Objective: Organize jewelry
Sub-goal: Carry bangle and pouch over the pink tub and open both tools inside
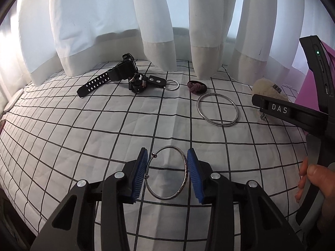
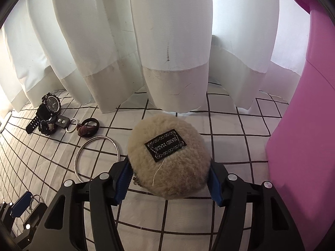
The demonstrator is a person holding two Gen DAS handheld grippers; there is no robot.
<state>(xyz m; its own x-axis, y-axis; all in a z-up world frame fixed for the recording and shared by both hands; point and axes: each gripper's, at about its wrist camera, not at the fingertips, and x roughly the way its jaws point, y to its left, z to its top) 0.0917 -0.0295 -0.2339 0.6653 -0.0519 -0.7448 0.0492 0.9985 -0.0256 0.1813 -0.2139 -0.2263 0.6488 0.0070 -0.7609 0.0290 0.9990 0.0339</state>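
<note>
My left gripper (image 1: 167,173) has its blue pads on both sides of a thin silver bangle (image 1: 167,196), which stands between them above the checked sheet. My right gripper (image 2: 167,179) is closed on a round fluffy beige pouch (image 2: 169,154) with a black label; the pouch also shows in the left wrist view (image 1: 266,87). A larger silver bangle (image 1: 217,109) (image 2: 96,156) lies flat on the sheet left of the pouch. Further back lie a maroon hair tie (image 1: 196,86) (image 2: 88,128), a black key fob with ring (image 1: 161,82) (image 2: 67,123), a black charm (image 1: 137,82) and a black watch (image 1: 108,77) (image 2: 48,106).
The white sheet with a black grid (image 1: 104,136) covers the surface. White curtains (image 1: 157,31) hang along the back edge. A pink panel (image 2: 303,125) stands close on the right of the pouch. The right gripper's body (image 1: 293,113) crosses the right side of the left wrist view.
</note>
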